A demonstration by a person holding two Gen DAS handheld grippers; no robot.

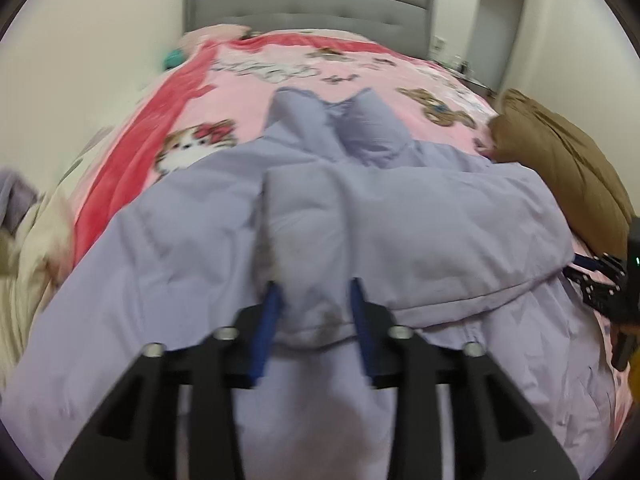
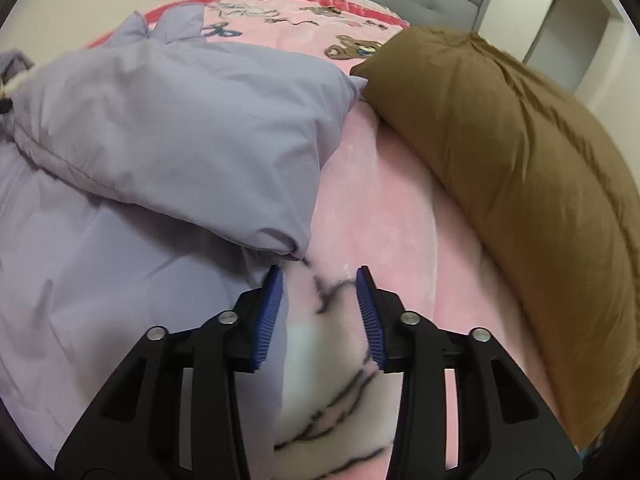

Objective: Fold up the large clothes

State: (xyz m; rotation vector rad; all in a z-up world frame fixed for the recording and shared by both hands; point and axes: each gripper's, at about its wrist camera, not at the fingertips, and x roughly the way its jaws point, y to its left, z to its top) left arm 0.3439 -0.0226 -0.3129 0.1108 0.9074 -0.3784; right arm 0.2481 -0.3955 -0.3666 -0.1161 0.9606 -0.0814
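A large lavender padded jacket (image 1: 420, 224) lies spread on the bed, its two sleeves folded in over the body. My left gripper (image 1: 314, 286) is open, its blue pads on either side of a sleeve cuff (image 1: 310, 320) without pinching it. In the right wrist view the jacket (image 2: 168, 128) fills the left half, with a folded sleeve end near my fingers. My right gripper (image 2: 319, 274) is open and empty, just above the pink blanket beside the jacket's right edge. It also shows at the far right of the left wrist view (image 1: 596, 280).
A pink cartoon-print blanket (image 2: 372, 184) covers the bed. A brown puffy garment (image 2: 520, 152) lies along the right side. A grey headboard (image 1: 308, 4) stands at the far end. Cream and grey fabric (image 1: 24, 220) is heaped at the left edge.
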